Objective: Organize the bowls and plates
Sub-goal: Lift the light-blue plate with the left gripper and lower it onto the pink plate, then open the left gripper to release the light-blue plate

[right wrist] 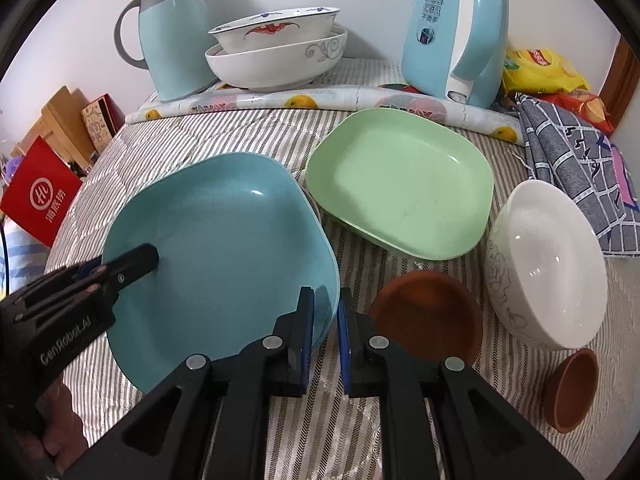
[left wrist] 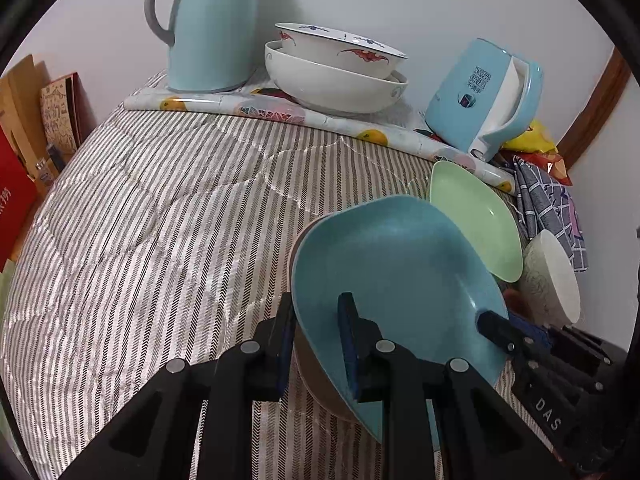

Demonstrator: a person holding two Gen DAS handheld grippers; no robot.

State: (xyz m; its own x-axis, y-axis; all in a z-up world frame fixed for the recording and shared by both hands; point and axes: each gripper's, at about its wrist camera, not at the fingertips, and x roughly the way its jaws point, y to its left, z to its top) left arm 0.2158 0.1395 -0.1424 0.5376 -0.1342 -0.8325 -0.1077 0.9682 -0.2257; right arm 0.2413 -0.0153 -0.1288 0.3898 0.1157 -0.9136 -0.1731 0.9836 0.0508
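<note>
A blue square plate (left wrist: 396, 264) is held up off the striped cloth, its near rim between the fingers of my left gripper (left wrist: 316, 344), which is shut on it. In the right wrist view the same blue plate (right wrist: 224, 248) has my right gripper (right wrist: 326, 340) clamped on its right rim and the left gripper (right wrist: 132, 264) on its left rim. A green square plate (right wrist: 404, 188) lies behind it. A white bowl (right wrist: 548, 264) leans at the right. A brown saucer (right wrist: 428, 312) and a small brown cup (right wrist: 572, 392) sit near the front.
Two stacked white bowls (right wrist: 276, 48), a blue thermos jug (right wrist: 172, 40) and a blue electric kettle (right wrist: 456, 36) stand on a fruit-print mat (right wrist: 320, 100) by the wall. A checked cloth (right wrist: 580, 160) and snack bags (right wrist: 540, 68) lie at the right. A red box (right wrist: 36, 196) is at the left.
</note>
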